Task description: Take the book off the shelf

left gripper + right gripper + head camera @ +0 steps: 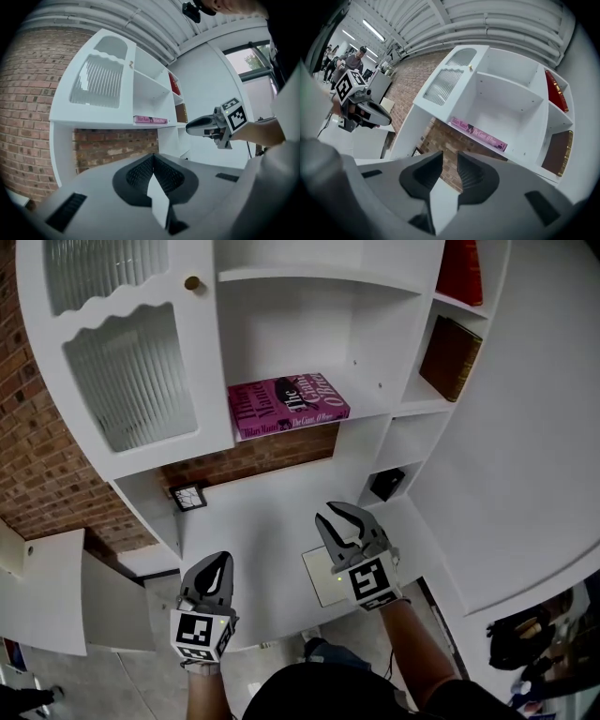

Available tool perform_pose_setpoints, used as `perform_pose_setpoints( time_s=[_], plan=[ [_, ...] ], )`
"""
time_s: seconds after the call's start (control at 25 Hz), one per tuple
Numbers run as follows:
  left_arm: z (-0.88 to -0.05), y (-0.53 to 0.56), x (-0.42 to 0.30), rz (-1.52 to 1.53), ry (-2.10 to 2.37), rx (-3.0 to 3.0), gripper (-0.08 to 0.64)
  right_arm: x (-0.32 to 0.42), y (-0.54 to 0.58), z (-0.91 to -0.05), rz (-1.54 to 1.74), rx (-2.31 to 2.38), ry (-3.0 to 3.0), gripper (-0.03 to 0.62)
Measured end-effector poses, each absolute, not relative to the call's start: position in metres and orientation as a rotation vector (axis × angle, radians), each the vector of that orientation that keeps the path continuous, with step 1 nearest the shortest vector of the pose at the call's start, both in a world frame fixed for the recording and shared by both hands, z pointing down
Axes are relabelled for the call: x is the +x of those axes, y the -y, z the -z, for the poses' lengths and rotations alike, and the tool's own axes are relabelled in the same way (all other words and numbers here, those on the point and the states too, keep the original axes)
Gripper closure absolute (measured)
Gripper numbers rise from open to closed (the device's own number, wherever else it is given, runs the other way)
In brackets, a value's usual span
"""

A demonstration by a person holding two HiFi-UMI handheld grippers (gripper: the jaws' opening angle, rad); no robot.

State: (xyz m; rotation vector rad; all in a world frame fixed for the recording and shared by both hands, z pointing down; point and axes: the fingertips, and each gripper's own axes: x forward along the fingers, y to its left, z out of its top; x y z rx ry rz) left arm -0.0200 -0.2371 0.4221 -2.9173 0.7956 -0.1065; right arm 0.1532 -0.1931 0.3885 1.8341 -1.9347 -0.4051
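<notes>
A pink book (289,404) lies flat on the middle shelf of a white shelf unit (309,277), spine towards me. It also shows in the left gripper view (151,120) and the right gripper view (478,133). My left gripper (218,566) is shut and empty, low over the white counter (262,521), well short of the shelf. My right gripper (343,518) is further forward, below and right of the book, jaws slightly open with nothing between them. In its own view the left gripper (152,158) has its tips meeting. The right gripper (449,157) shows a narrow gap there.
A red book (461,268) and a brown book (450,357) stand in the right-hand compartments. A ribbed-glass cabinet door (131,371) is left of the book. A small framed picture (188,497), a black object (387,484) and a white box (323,576) are on the counter. Brick wall behind.
</notes>
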Motion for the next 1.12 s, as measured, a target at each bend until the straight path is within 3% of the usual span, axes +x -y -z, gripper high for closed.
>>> perform_pose_setpoints(
  time_s=[0.52,1.12],
  plan=[
    [-0.425,0.295,0.031,0.134,-0.839,-2.925,0.551,0.215,0.277,-0.360,0.583,1.744,1.753,0.351],
    [-0.426,0.328,0.047,0.141,-0.938,-2.920,0.552,0.239,0.353,-0.335,0.852,1.506,1.443,0.299]
  ],
)
